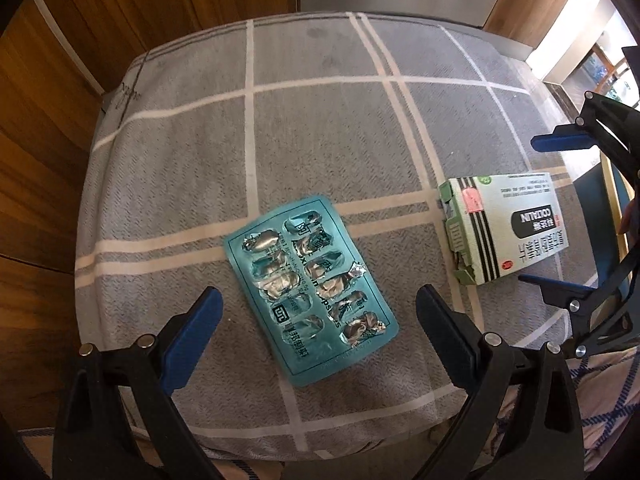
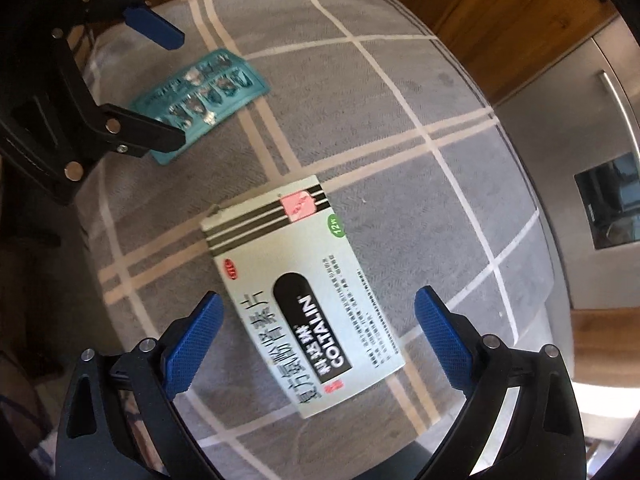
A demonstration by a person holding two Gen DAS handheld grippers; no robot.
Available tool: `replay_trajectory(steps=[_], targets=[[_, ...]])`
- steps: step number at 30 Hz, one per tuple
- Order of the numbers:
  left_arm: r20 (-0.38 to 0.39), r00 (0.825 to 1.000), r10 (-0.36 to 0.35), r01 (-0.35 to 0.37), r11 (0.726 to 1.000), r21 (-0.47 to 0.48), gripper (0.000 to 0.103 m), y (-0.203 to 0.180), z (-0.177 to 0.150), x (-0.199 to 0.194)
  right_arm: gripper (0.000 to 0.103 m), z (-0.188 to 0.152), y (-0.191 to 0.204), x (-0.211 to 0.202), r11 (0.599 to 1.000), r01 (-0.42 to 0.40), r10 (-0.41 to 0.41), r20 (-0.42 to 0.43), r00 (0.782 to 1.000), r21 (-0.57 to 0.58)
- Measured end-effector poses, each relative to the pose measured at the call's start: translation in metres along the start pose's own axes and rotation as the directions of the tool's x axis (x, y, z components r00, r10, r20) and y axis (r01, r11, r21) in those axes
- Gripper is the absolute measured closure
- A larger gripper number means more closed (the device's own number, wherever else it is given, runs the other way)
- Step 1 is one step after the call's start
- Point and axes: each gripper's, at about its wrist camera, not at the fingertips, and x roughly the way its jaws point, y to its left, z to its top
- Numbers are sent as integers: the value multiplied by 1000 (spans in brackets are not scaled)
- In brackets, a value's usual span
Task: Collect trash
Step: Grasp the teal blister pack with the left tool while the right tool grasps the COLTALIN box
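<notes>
A used teal blister pack lies flat on the grey checked cloth. My left gripper is open above its near end, one finger at each side, holding nothing. A white and green medicine box marked COLTALIN lies on the cloth, its torn end flap visible in the left wrist view. My right gripper is open above the box's near half, fingers either side, not touching it. The blister pack and the left gripper show at the upper left of the right wrist view. The right gripper shows at the left wrist view's right edge.
The cloth covers a small table whose edges fall away on all sides. Wooden panels stand to the left and behind. A steel appliance stands beyond the table. A teal chair is at the right.
</notes>
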Motion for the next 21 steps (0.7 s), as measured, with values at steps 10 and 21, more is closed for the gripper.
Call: replay_trajectory(steps=[10,21], targets=[[-24,999,31,-31,1000,-4,7,0,4,23,7,-1,-9,21,999,-34,35,-25,999,36],[12,999,53,-52,998,-19,22,-1,12,29,21,-5,-23,22,989,-105,110,-41,993,106]])
